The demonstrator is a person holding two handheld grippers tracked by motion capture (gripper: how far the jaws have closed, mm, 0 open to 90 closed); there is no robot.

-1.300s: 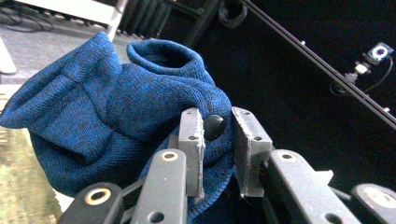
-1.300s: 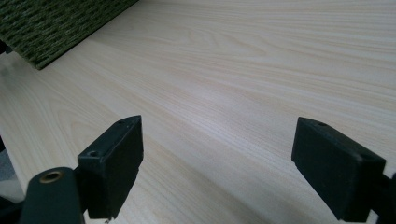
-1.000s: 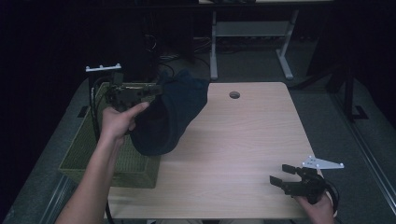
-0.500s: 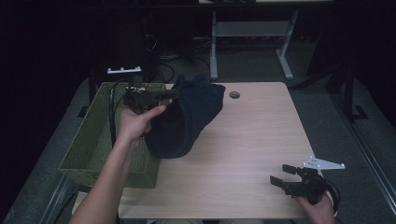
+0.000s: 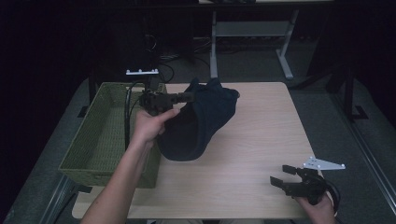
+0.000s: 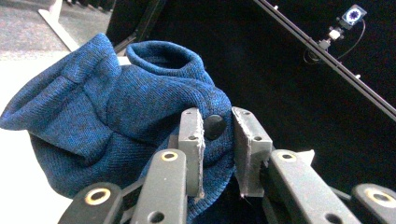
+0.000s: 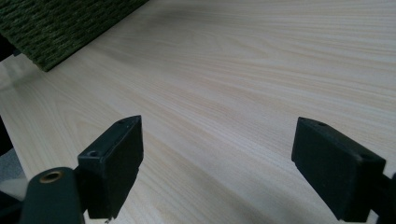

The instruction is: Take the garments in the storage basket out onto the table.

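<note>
The left gripper clamps a fold of the dark blue knitted garment and holds its upper part lifted above the pale wooden table, just beside the green woven basket; the lower part of the garment appears to rest on the tabletop against the basket's near corner. The right gripper rests at the table's near right corner, well apart from the work, with its jaws spread wide and nothing between them. The chief risk, as judged here, is slippage: the jaws pinch only a narrow edge of thick knit beside a dark round button, so the weight of the hanging bulk could drag the fold free. A trailing lower edge might also catch on the basket rim or sweep across the table, since no second grip supports it. In the left gripper view the fabric shows a mottled blue weave, soft and bunched, with a rolled tubular opening at the top.
</note>
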